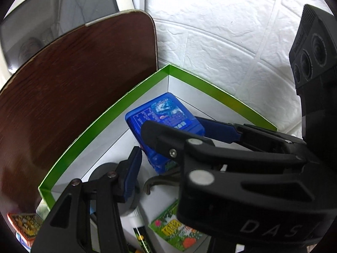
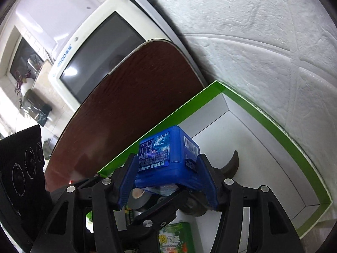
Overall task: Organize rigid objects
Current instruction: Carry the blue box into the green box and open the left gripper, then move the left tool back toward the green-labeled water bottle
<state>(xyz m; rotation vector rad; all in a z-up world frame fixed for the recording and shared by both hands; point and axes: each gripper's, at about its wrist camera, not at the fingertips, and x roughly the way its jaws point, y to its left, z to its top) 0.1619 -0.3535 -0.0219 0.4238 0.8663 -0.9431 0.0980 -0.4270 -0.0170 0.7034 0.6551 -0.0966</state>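
Note:
A blue plastic box (image 2: 168,160) with a printed label is clamped between my right gripper's (image 2: 166,181) blue pads, held over a white tray with a green rim (image 2: 271,126). In the left wrist view the same blue box (image 1: 166,122) hangs above the tray's (image 1: 101,130) far corner, with the right gripper's black body across the frame. My left gripper (image 1: 185,139) is open and empty, its fingers either side of the right gripper. A roll of grey tape (image 1: 105,172) and a dark hook-shaped piece (image 2: 231,162) lie in the tray.
A green printed box (image 2: 177,238) lies at the tray's near side. A dark wooden board (image 1: 73,84) leans left of the tray, with a cream monitor (image 2: 101,57) behind. A white textured wall (image 1: 231,42) backs the tray. An orange patterned box (image 1: 25,223) sits lower left.

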